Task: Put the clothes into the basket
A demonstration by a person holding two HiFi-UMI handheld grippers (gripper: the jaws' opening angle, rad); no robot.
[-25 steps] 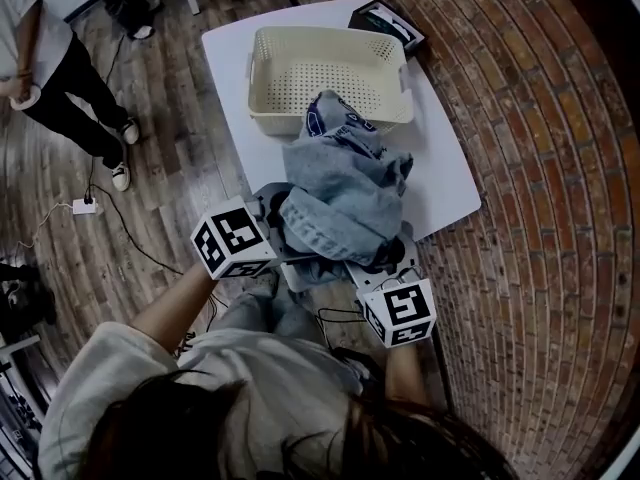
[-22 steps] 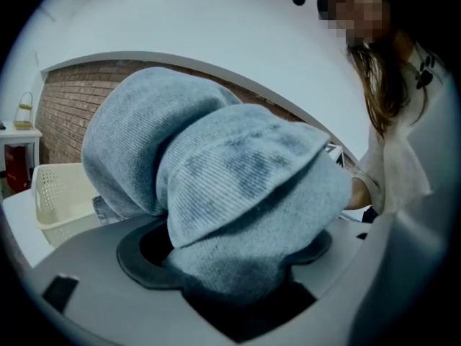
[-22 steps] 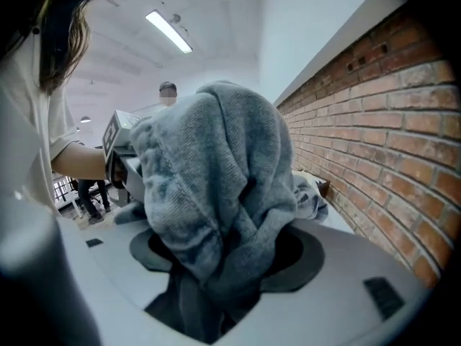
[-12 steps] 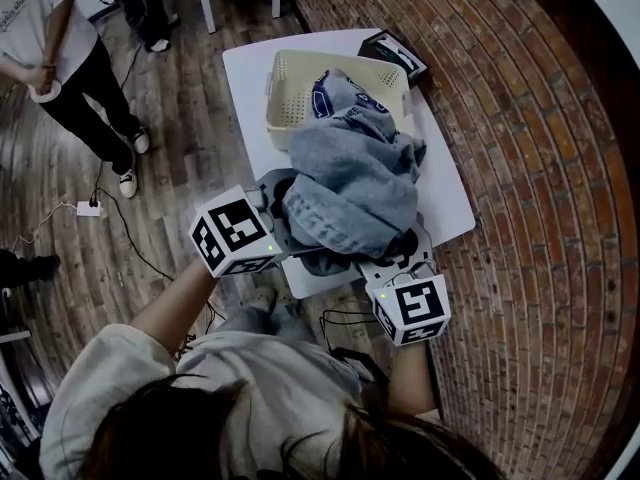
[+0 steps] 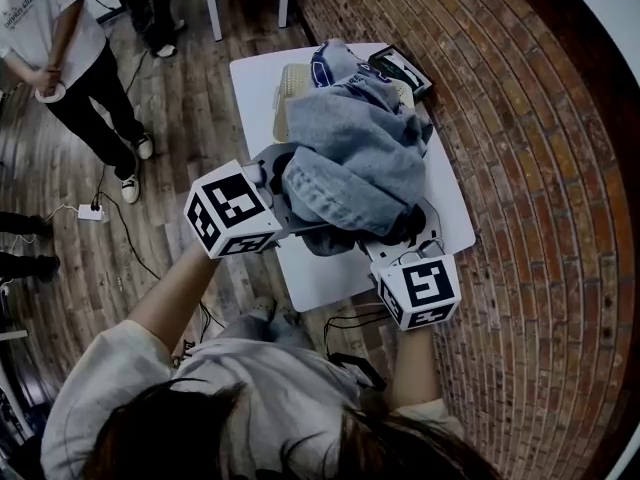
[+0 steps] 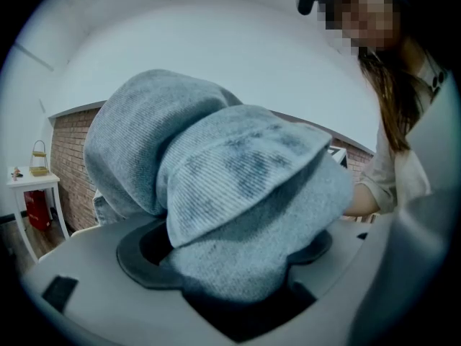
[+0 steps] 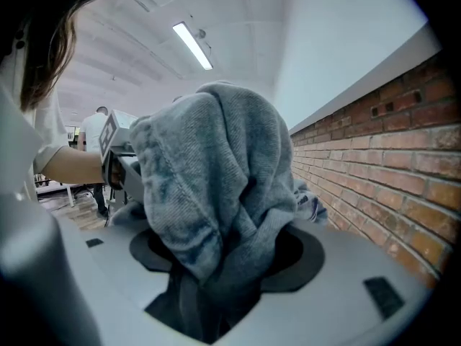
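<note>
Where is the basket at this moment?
Head view, top centre: the basket sits at the far end of the table, mostly hidden behind the held jeans.

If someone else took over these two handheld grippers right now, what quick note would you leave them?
The left gripper and the right gripper each have their fingers shut on the denim garment.
It is bunched up above the white table, with its far end over the cream basket.
Done: garment picked up.
Left: lower it into the basket and let go.
</note>
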